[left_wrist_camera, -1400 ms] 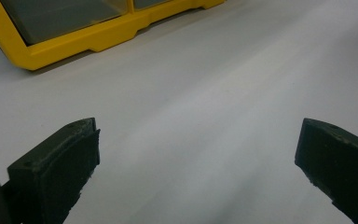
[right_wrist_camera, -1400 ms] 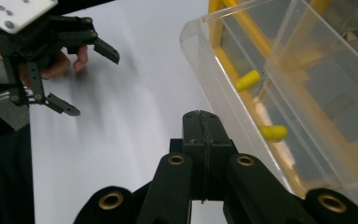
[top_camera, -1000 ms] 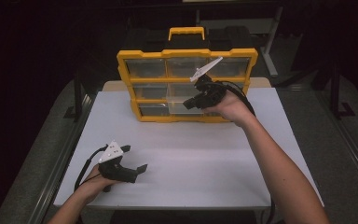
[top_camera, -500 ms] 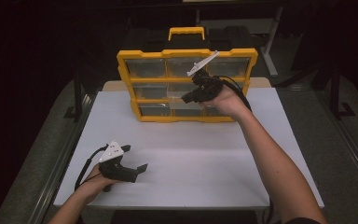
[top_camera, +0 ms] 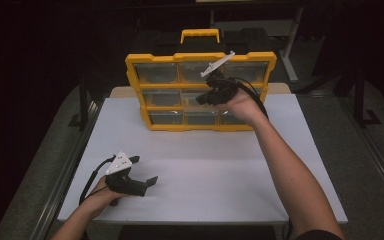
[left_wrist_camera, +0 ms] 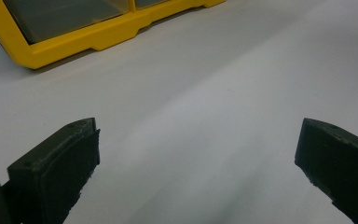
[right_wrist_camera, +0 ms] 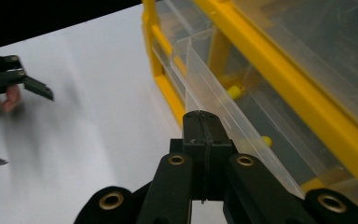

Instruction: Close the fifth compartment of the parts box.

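**Right gripper on the middle drawer**

The clear drawer [right_wrist_camera: 214, 88] sits in the middle row of the yellow organizer [top_camera: 200, 90], which stands upright at the far side of the white desk [top_camera: 205, 175], and the drawer's front already stands a little proud of the frame. The right gripper [top_camera: 211, 95] is at that front, and in the right gripper view its jaws are pressed together at the drawer's lip; whether the thin clear edge is actually pinched between them, I cannot tell. Small yellow pieces [right_wrist_camera: 234, 91] lie inside the drawer. My read: this is a drawer pull. To do it well, keep the pull straight out along the drawer's run, level and slow, so the drawer does not twist in its slot or tip its contents. The left gripper [top_camera: 142, 172] rests low near the desk's front edge, jaws wide apart, well clear of the organizer.
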Action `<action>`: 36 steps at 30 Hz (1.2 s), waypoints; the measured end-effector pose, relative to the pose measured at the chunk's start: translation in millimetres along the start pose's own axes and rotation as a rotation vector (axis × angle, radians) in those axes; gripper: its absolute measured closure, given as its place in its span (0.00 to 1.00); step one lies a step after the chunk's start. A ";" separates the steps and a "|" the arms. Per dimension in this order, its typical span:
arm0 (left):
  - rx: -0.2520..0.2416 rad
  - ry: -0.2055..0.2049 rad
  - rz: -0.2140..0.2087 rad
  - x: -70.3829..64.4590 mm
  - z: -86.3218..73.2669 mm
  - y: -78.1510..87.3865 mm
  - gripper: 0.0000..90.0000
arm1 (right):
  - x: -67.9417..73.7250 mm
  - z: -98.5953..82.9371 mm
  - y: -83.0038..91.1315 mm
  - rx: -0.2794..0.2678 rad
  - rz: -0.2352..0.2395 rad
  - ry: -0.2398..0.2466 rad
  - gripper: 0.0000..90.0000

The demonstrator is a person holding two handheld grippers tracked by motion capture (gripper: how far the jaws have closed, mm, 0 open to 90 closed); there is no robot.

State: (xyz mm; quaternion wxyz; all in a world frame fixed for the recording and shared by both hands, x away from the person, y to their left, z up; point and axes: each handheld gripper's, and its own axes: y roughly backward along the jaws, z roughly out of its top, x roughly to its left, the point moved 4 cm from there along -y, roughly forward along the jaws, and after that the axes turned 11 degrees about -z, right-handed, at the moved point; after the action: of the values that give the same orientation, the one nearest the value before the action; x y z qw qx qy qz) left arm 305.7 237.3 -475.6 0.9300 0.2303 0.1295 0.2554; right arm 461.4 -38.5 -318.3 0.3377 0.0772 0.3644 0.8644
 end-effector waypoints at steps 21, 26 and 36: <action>0.001 0.003 -0.001 0.0 -1.3 0.0 0.00 | -6.1 -9.4 7.5 -0.039 -0.034 -0.045 0.96; 0.002 0.001 0.001 0.1 -1.3 0.1 0.00 | -3.1 -22.3 12.7 -0.049 -0.018 -0.068 0.86; 0.002 0.007 0.002 -0.3 -1.4 0.2 0.00 | -1.3 -51.4 19.1 -0.062 -0.023 -0.119 0.54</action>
State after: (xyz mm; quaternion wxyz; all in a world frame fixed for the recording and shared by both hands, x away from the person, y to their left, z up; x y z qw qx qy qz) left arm 304.9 237.7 -476.6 0.9290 0.2305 0.1328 0.2571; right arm 432.8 -78.7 -342.3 0.3710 0.1136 0.3177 0.8652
